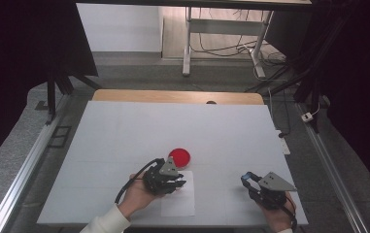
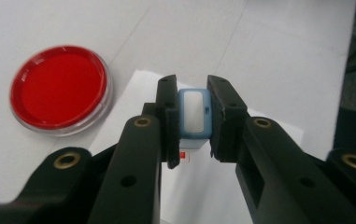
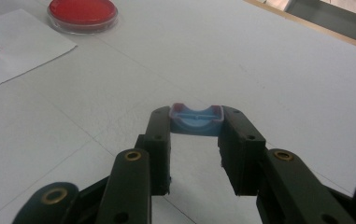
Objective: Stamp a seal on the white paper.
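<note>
Left gripper [image 2: 192,116]: clamped on a small light-blue block with a white face [image 2: 193,114] — held between the jaw tips, above the sheet of white paper [image 2: 140,88].
Right gripper [image 3: 195,122]: closed on a blue cap-like piece [image 3: 196,120] — gripped at the jaw tips over the white table [image 3: 278,70].
Red dish [image 1: 179,157]: seen resting on the table just beyond the paper's far edge, near the left gripper, well apart from the right gripper.
Paper: laid flat at the table's near edge, under the left gripper.
</note>
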The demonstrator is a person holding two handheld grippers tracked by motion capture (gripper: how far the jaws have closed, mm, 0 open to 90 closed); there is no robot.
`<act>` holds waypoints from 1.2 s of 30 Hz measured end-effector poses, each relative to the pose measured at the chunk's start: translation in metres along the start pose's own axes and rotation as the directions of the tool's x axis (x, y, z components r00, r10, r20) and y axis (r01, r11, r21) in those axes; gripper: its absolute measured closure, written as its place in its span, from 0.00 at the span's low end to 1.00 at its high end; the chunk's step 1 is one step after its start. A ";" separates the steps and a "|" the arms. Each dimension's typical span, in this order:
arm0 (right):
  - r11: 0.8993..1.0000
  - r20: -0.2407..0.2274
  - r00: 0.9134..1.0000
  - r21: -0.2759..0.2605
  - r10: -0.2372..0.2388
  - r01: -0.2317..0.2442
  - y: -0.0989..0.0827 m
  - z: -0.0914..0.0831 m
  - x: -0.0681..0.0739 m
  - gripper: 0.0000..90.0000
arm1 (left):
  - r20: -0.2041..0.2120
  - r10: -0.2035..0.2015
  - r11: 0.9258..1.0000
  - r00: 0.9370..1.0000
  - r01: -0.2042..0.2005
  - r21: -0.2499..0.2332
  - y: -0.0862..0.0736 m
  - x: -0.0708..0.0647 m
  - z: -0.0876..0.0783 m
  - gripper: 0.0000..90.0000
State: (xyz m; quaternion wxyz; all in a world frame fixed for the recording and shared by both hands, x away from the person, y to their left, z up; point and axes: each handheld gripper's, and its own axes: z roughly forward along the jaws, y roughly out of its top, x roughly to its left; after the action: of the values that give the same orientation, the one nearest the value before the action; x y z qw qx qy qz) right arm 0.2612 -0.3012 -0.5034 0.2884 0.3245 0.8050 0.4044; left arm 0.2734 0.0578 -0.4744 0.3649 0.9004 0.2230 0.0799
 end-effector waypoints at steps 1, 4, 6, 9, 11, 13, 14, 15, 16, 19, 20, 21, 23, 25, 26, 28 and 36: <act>1.000 0.000 1.000 0.000 0.000 0.000 0.000 0.000 0.000 0.72 | 0.000 0.001 1.000 1.000 -0.001 -0.005 0.001 0.000 -0.003 0.84; 1.000 0.001 1.000 0.001 0.000 0.000 0.000 0.000 0.000 0.72 | 0.000 -0.004 1.000 1.000 0.004 -0.029 0.003 0.000 -0.010 0.84; 1.000 0.001 1.000 0.001 -0.001 0.001 0.000 0.000 0.000 0.72 | 0.005 -0.011 0.999 1.000 0.011 -0.044 0.004 0.001 -0.015 0.84; 1.000 0.001 1.000 0.001 -0.001 0.001 0.000 0.000 0.000 0.72 | 0.013 -0.021 0.998 1.000 0.022 -0.066 0.005 0.002 -0.021 0.84; 1.000 0.001 1.000 0.000 0.000 0.000 0.000 0.000 0.000 0.72 | 0.016 -0.031 0.996 0.999 0.033 -0.083 0.005 0.002 -0.025 0.84; 1.000 0.001 1.000 0.000 0.000 0.000 0.000 0.000 0.000 0.72 | 0.019 -0.036 0.995 0.999 0.038 -0.096 0.006 0.003 -0.030 0.84; 1.000 0.001 1.000 0.000 0.000 0.000 0.000 0.000 0.000 0.72 | 0.020 -0.040 0.994 0.999 0.042 -0.104 0.007 0.004 -0.032 0.84; 1.000 0.001 1.000 0.001 -0.001 0.001 0.000 0.000 0.000 0.72 | 0.022 -0.044 0.993 0.999 0.046 -0.113 0.007 0.004 -0.034 0.84; 1.000 0.001 1.000 0.001 0.000 0.000 0.000 0.000 0.000 0.72 | 0.023 -0.049 0.991 0.999 0.051 -0.122 0.007 0.004 -0.036 0.84; 1.000 0.002 1.000 0.001 -0.001 0.001 0.000 0.000 0.000 0.72 | 0.025 -0.053 0.988 0.998 0.057 -0.142 0.008 0.005 -0.043 0.84; 1.000 0.002 1.000 0.001 0.000 0.000 0.000 0.001 0.000 0.72 | 0.027 -0.058 0.987 0.998 0.062 -0.150 0.008 0.006 -0.045 0.84; 1.000 0.002 1.000 0.001 0.000 0.000 0.000 0.001 0.000 0.72 | 0.029 -0.063 0.985 0.998 0.066 -0.157 0.007 0.006 -0.046 0.84; 1.000 0.002 1.000 0.002 0.000 0.000 0.000 0.001 0.000 0.72 | 0.031 -0.070 0.983 0.997 0.074 -0.167 0.007 0.007 -0.049 0.84; 1.000 0.004 1.000 0.004 0.000 0.000 0.000 0.001 0.001 0.72 | 0.034 -0.083 0.980 0.996 0.088 -0.179 0.006 0.008 -0.051 0.84; 1.000 0.003 1.000 0.002 0.002 -0.002 0.000 0.001 0.001 0.72 | 0.033 -0.088 0.979 0.996 0.092 -0.181 0.005 0.009 -0.052 0.84; 1.000 0.003 1.000 0.003 0.003 -0.003 0.000 0.001 0.001 0.72 | 0.036 -0.095 0.977 0.995 0.100 -0.187 0.005 0.010 -0.053 0.84; 1.000 0.002 1.000 0.006 0.004 -0.004 -0.001 0.002 0.000 0.72 | 0.029 -0.129 0.965 0.991 0.133 -0.225 0.002 0.017 -0.060 0.84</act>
State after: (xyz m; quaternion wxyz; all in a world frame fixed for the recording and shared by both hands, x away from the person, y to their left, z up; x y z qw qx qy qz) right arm 0.2620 -0.3007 -0.5049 0.2876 0.3276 0.8051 0.4022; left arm 0.2708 0.1020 -0.4301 0.4710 0.8369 0.2689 0.0741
